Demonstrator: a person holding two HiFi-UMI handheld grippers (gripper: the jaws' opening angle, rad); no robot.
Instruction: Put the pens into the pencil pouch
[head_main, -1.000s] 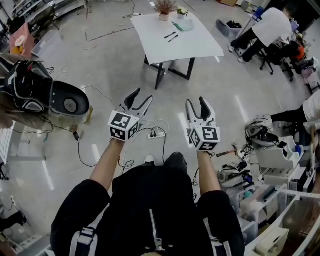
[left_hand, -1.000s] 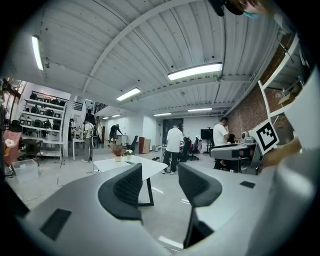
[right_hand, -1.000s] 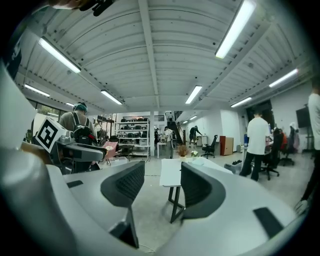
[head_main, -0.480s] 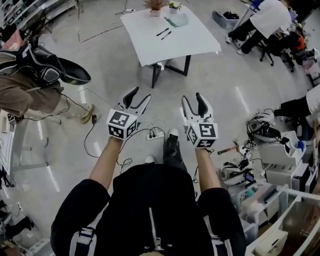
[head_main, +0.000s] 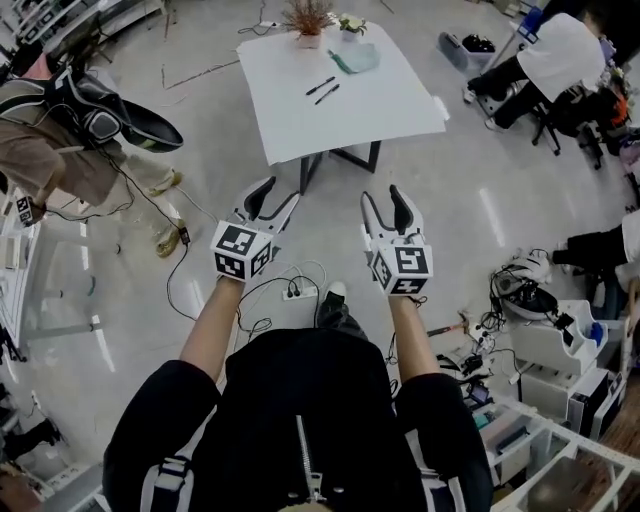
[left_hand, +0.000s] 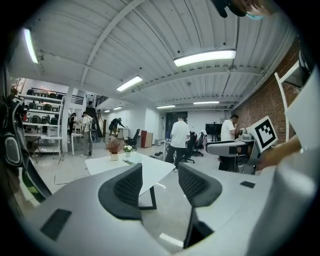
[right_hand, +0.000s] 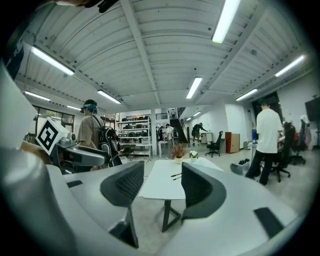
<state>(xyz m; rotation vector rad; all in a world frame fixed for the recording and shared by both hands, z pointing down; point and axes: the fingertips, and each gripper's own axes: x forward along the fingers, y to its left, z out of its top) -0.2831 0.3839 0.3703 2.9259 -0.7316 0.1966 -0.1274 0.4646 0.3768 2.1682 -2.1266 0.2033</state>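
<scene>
Two dark pens (head_main: 321, 90) lie side by side on a white table (head_main: 380, 105) some way ahead; in the right gripper view the pens (right_hand: 175, 176) show on the tabletop. A pale green pouch (head_main: 355, 59) lies on the table just beyond them. My left gripper (head_main: 270, 199) and right gripper (head_main: 384, 206) are held out above the floor, short of the table, both open with nothing between the jaws. From the left gripper (left_hand: 159, 186) the table (left_hand: 142, 172) shows ahead and to the left.
Two small potted plants (head_main: 309, 19) stand at the table's far edge. A person with a backpack (head_main: 80, 125) stands at left. A power strip and cables (head_main: 298, 291) lie on the floor near my feet. Seated people (head_main: 545, 70) and cluttered equipment (head_main: 540, 320) fill the right side.
The view has moved forward: the table now lies nearer and lower in the head view. Both grippers stay open, held level. The person at left has shifted position.
</scene>
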